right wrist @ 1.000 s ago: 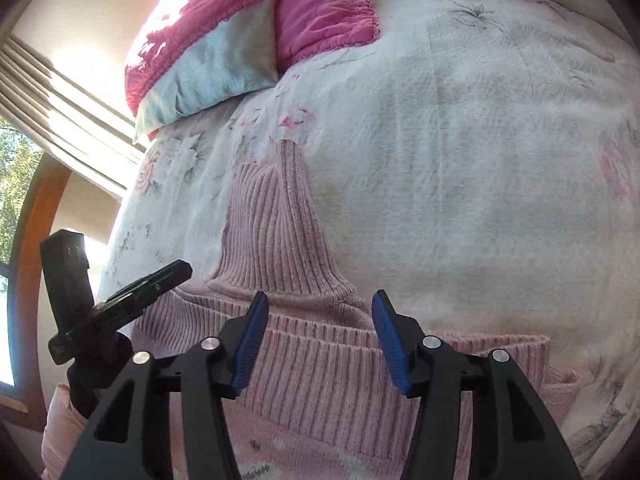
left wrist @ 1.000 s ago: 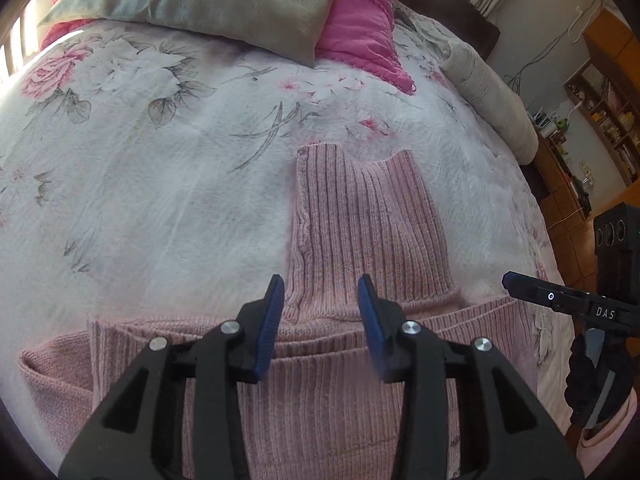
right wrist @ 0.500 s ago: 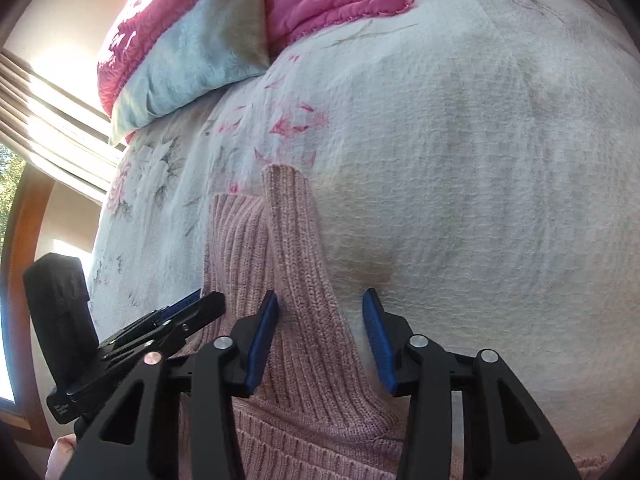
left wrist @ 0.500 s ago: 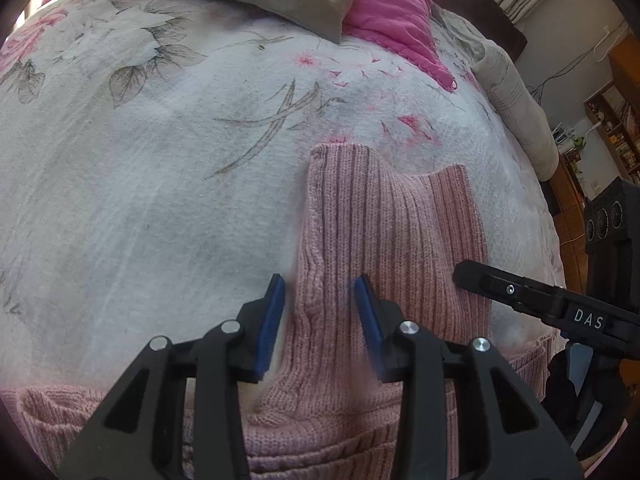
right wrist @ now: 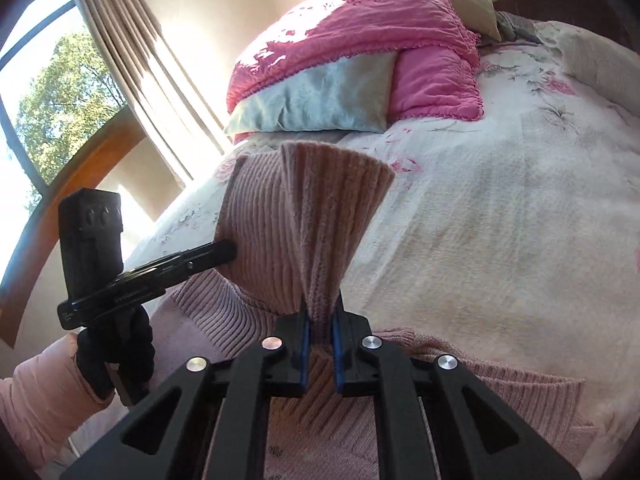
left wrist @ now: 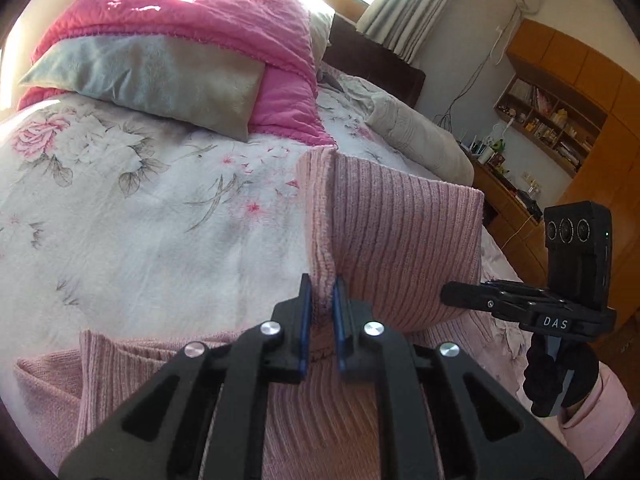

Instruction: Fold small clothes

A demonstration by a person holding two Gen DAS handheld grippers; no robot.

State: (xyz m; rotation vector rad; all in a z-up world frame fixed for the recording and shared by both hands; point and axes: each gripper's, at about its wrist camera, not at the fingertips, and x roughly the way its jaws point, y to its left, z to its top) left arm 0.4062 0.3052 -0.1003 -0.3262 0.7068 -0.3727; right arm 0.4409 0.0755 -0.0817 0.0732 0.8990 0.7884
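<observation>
While sunlight falls across the pillows, both grippers hold the pink ribbed sweater [left wrist: 404, 240] by its neck band, lifted off the floral bedspread [left wrist: 140, 216].

Left gripper [left wrist: 320, 300]: blue pads pressed together on the band's left edge, knit bunched between them. Clamped on the sweater. Cloth rises from the pinch to a loose top corner near the pink blanket's edge.

Right gripper [right wrist: 320, 320]: likewise clenched on the sweater, on the band's right edge. Above the pinch the ribbed cloth fans upward, its top edge free and slightly curled.

Between the two pinches the band stands as an upright panel, top edge running slack from one corner to the other. Sweater body lies flat on the bed below the grippers, spreading toward the near edge; a sleeve [left wrist: 44, 380] is folded in at the left side and another ribbed fold [right wrist: 540, 396] lies at the right.

Open room: wide bare stretch of bedspread beyond the band on both sides, left and right. Farther back, a grey-green pillow [left wrist: 156, 80] lies under a bright pink blanket [left wrist: 240, 24], well apart from the lifted cloth. A pale rolled quilt [left wrist: 416, 140] runs along the bed's right edge.

Past the right edge stand wooden shelves [left wrist: 548, 120]. Window and curtain [right wrist: 116, 52] lie on the left side.

A gloved hand [right wrist: 116, 352] with pink sleeve grips the left handle.
</observation>
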